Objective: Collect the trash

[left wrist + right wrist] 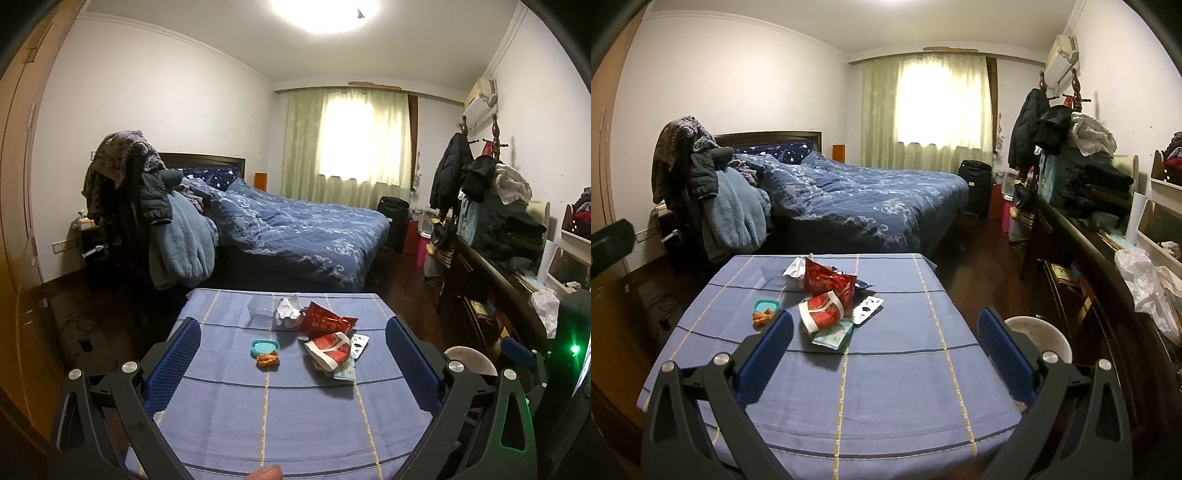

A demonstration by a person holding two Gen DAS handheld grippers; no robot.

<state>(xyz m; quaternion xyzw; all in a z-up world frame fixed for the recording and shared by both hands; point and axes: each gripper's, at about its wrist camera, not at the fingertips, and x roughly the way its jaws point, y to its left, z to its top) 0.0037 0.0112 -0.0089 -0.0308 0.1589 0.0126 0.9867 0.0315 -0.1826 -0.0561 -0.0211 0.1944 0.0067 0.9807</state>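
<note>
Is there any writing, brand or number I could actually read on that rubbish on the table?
None can be read.
Red crumpled snack bag: print too blurred.
Red-and-white paper cup: pattern only, no legible words.
Pale green tissue packet: print too small.
Silver blister sheet: dark marks, unreadable.

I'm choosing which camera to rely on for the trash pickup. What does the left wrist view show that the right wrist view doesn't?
Only the left wrist view shows the ceiling lamp, a fingertip at the bottom edge, and a device with a green light at right.

Only the right wrist view shows a dark object at the left edge, and more of the white round bin beside the table.

Both show the tablecloth, red wrappers, teal lid, crumpled tissue, bed, and an open gripper in front.
</note>
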